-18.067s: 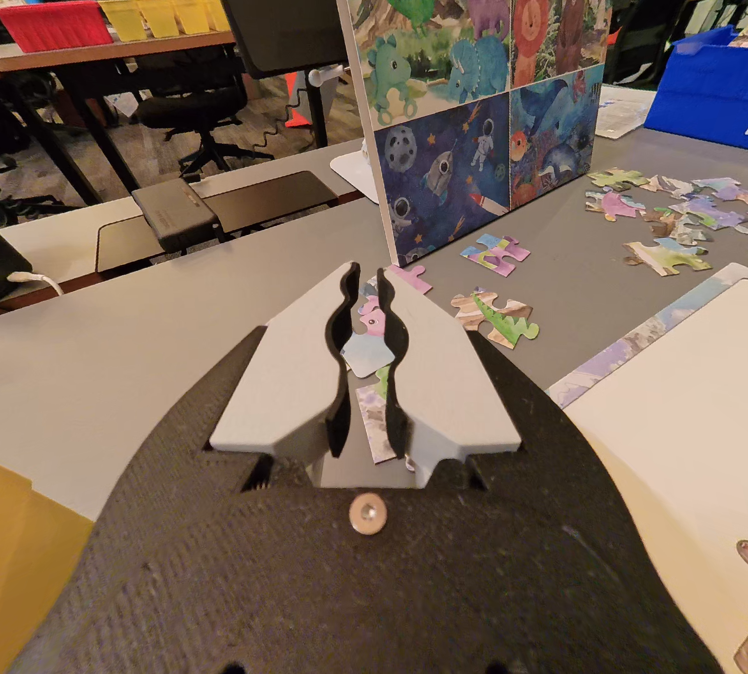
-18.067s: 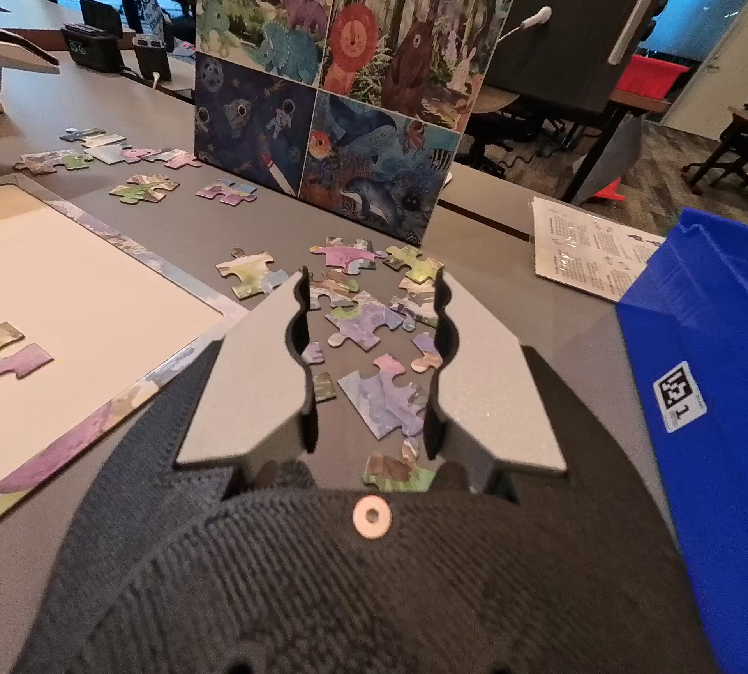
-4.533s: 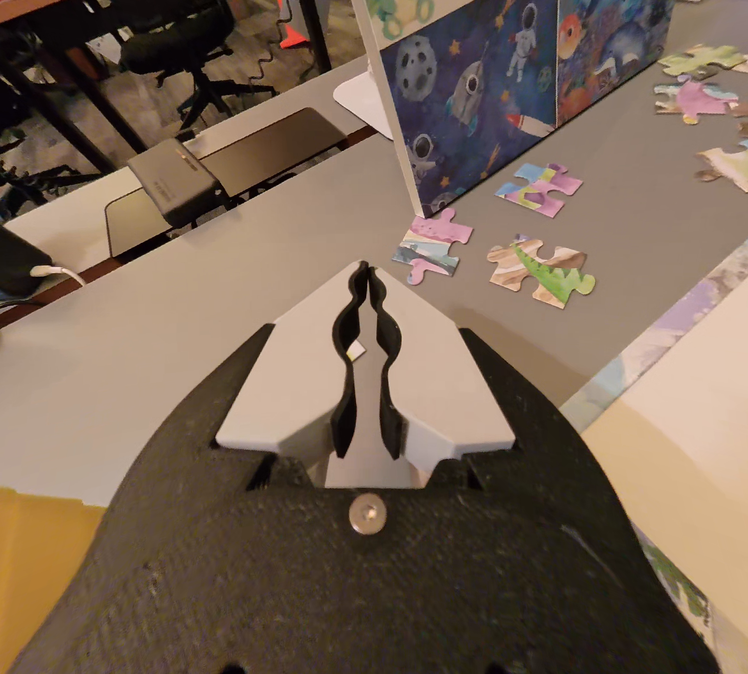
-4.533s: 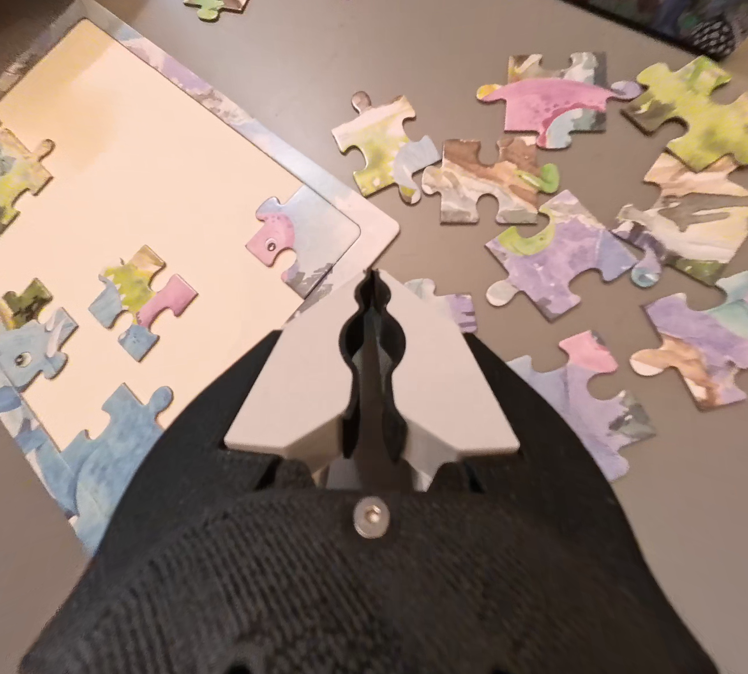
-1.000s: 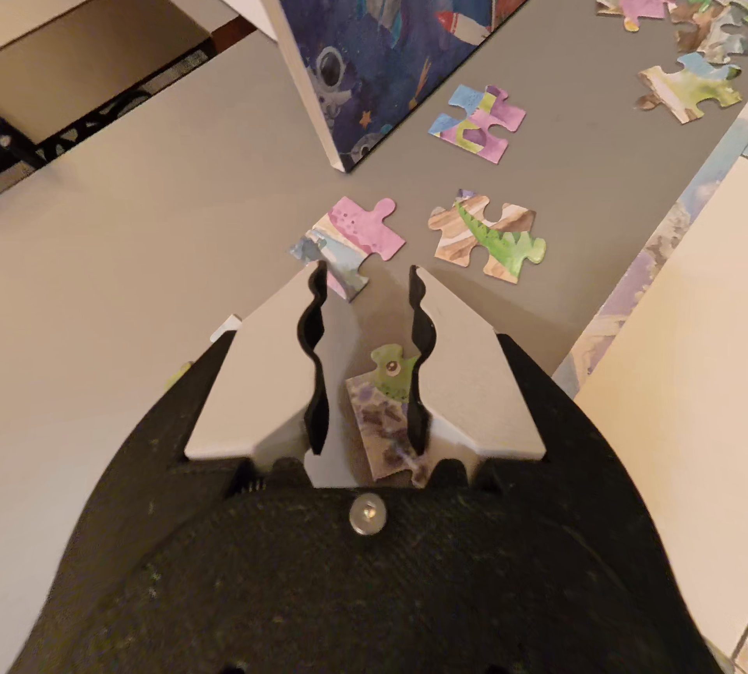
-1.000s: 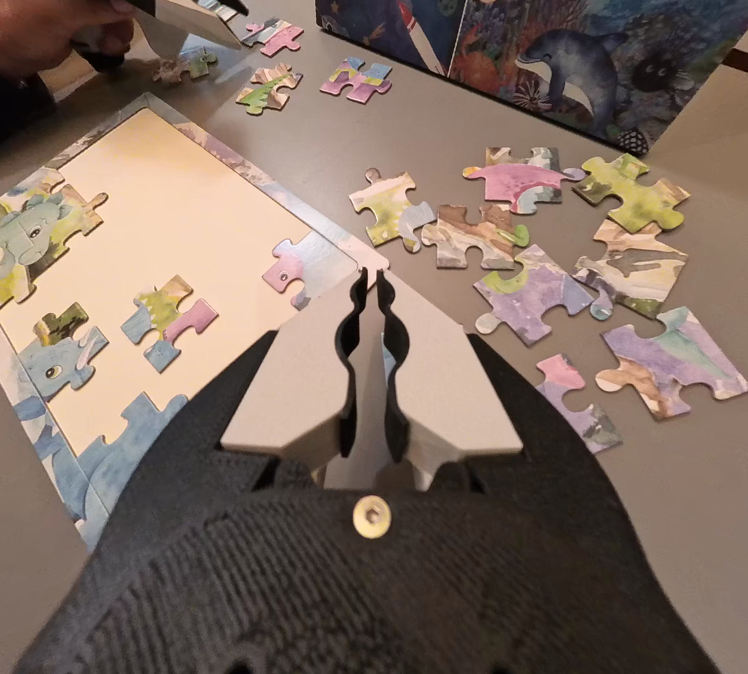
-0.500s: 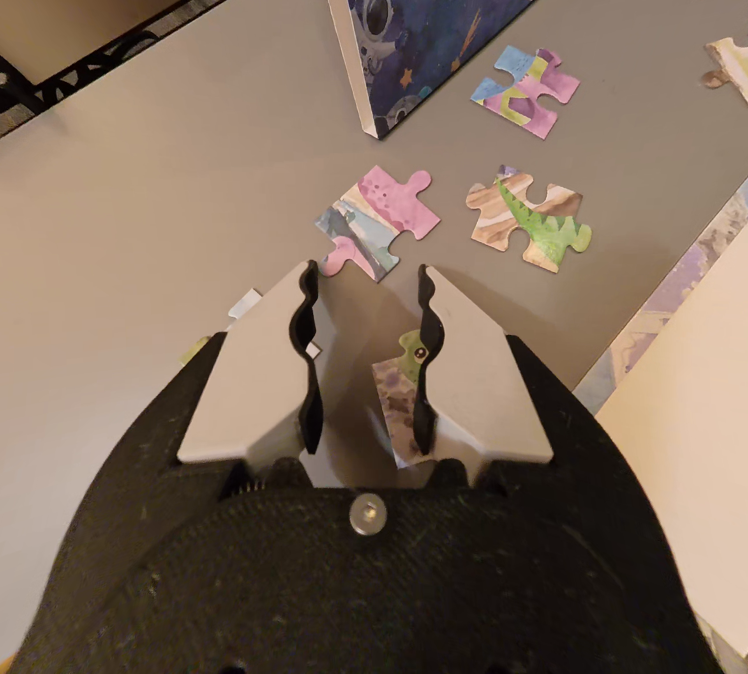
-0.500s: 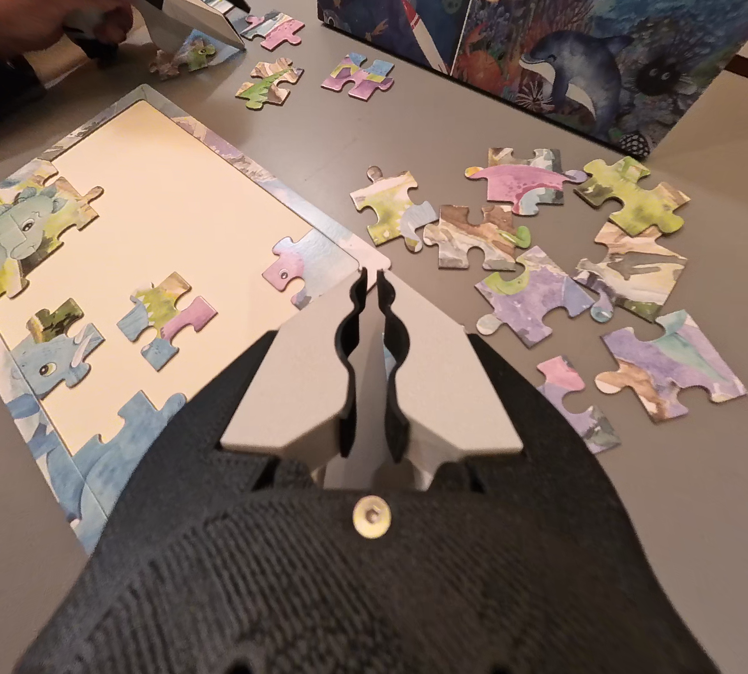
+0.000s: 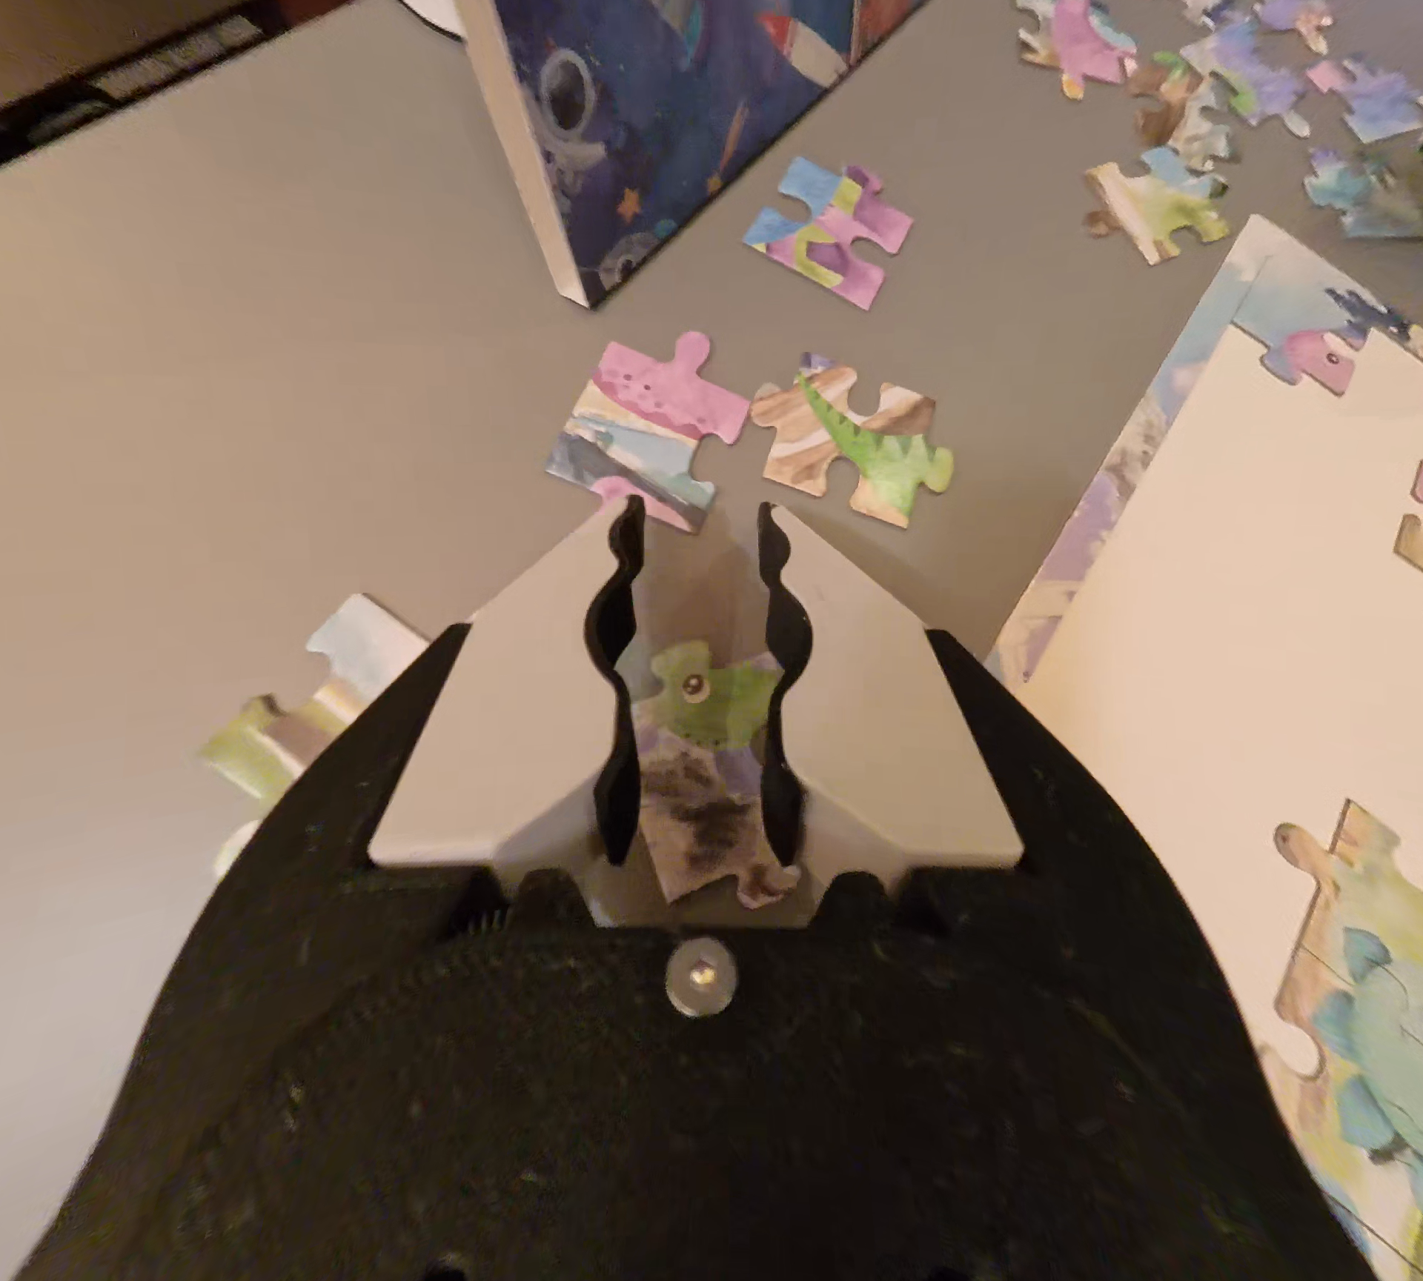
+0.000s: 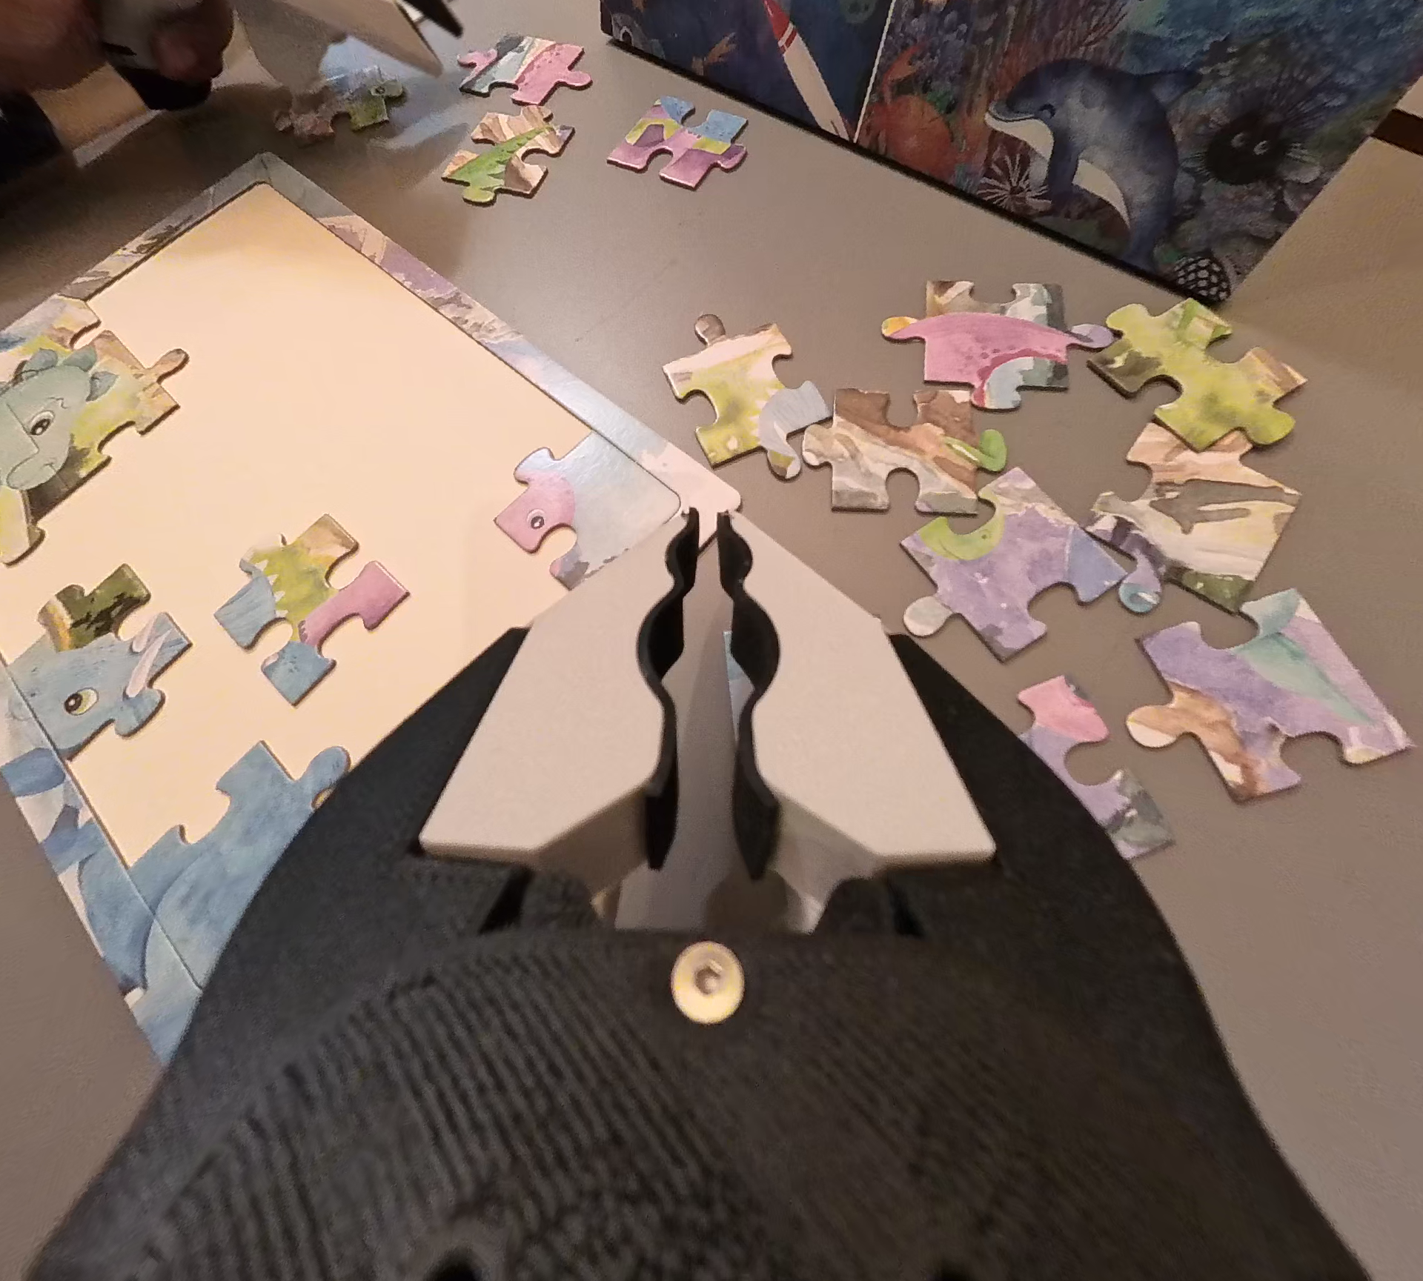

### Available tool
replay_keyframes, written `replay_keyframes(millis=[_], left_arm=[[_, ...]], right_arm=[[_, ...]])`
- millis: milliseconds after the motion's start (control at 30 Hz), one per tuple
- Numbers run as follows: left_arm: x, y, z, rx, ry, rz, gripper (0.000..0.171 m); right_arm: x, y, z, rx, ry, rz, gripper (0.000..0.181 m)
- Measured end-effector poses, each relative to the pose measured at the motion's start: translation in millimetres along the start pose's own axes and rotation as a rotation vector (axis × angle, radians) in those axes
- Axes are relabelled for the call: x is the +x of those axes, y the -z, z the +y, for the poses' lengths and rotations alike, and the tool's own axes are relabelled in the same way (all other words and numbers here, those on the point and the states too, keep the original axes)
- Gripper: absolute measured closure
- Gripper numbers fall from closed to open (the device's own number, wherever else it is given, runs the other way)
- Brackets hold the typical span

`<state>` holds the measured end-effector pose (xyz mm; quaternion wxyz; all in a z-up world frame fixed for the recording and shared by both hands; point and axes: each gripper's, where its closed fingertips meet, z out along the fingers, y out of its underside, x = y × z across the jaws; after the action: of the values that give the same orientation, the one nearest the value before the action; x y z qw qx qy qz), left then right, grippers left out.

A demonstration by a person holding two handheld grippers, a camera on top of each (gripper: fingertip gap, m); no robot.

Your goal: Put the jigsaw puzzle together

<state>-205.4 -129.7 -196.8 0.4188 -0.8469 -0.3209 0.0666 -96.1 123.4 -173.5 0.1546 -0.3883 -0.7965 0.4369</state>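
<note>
While left gripper (image 9: 697,513) sits open over the green-headed piece (image 9: 712,697), closing off-centre could push it; right gripper (image 10: 707,517) closed, seemingly empty.

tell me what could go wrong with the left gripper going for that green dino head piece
1. The left gripper is open around the green dino head piece, which lies flat on the table; closing may slide it rather than lift it.
2. The pink piece lies right at the fingertips and could get nudged.
</note>
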Motion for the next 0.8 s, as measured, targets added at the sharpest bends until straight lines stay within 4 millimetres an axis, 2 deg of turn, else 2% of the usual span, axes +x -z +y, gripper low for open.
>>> replay_keyframes(millis=[167, 467, 533, 667, 800], left_arm=[[-23.4, 2.1, 1.8, 0.007, 0.012, -0.123, 0.131], [-20.4, -2.9, 10.0, -0.054, 0.009, -0.116, 0.13], [-13.6, -2.6, 10.5, -0.054, 0.011, -0.067, 0.133], [4.5, -0.6, 13.2, -0.078, -0.004, 0.055, 0.159], [2.2, 2.8, 5.9, -0.042, -0.053, 0.006, 0.16]], right_arm=[[-1.0, -0.5, 0.1, -0.003, 0.006, -0.001, 0.178], [-1.0, -1.0, 0.8, -0.008, 0.01, 0.002, 0.178], [-0.9, -1.1, 1.0, -0.009, 0.01, 0.003, 0.178], [-1.1, -1.1, 1.0, -0.009, 0.011, 0.003, 0.178], [-1.2, -1.2, 1.0, -0.01, 0.013, 0.003, 0.178]])
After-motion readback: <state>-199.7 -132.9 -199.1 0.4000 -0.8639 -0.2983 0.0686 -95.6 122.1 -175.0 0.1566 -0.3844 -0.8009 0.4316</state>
